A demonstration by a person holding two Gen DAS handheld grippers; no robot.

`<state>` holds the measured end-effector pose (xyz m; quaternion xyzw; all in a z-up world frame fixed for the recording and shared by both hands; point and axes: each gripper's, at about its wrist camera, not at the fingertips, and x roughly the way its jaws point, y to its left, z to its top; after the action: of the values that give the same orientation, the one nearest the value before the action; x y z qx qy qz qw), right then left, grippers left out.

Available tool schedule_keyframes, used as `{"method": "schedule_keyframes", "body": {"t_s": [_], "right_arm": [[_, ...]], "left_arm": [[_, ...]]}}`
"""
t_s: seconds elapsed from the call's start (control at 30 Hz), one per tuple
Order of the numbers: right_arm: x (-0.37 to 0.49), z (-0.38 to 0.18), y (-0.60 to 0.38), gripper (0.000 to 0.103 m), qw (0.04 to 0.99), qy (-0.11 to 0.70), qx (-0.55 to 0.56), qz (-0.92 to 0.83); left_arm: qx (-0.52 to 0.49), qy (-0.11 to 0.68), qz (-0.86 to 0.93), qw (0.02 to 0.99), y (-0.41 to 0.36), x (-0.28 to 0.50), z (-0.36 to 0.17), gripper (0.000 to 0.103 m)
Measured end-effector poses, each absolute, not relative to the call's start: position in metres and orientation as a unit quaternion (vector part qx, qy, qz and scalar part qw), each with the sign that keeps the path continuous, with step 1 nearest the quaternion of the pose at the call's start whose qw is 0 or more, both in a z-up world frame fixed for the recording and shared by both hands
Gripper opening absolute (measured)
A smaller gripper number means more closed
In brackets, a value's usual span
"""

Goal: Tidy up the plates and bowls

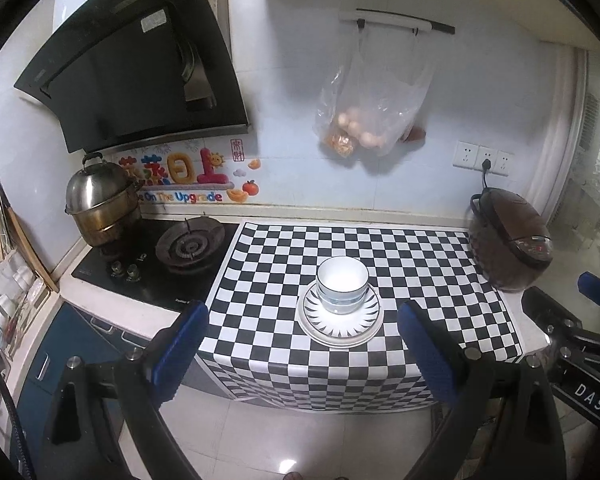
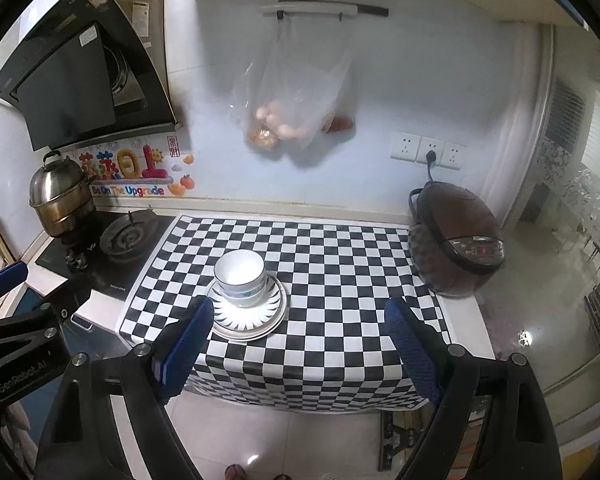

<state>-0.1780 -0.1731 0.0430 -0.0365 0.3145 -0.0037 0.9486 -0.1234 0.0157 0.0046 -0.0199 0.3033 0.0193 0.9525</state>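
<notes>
Stacked white bowls [image 1: 342,286] sit nested on stacked plates [image 1: 340,324] with a black ray pattern, on the checkered cloth [image 1: 400,264]. The same bowls [image 2: 240,278] and plates [image 2: 256,320] show in the right wrist view. My left gripper [image 1: 302,332] is open and empty, held back from the counter's front edge, in line with the stack. My right gripper [image 2: 300,334] is open and empty, also off the front edge, to the right of the stack. Each gripper shows at the other view's edge.
A brown rice cooker [image 1: 508,240] stands at the cloth's right end. A gas hob [image 1: 190,244] with a steel steamer pot [image 1: 98,204] lies left, under a range hood [image 1: 140,60]. A plastic bag [image 1: 374,108] of food hangs on the wall.
</notes>
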Motion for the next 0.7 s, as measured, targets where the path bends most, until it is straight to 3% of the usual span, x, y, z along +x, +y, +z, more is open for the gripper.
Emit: {"method": "schedule_keyframes", "body": {"t_s": [0.7], "right_arm": [[-0.194, 0.052, -0.171, 0.089, 0.951, 0.306, -0.038, -0.023]], "left_arm": [[-0.021, 0.292, 0.011, 0.956, 0.018, -0.143, 0.008, 0.096]]}}
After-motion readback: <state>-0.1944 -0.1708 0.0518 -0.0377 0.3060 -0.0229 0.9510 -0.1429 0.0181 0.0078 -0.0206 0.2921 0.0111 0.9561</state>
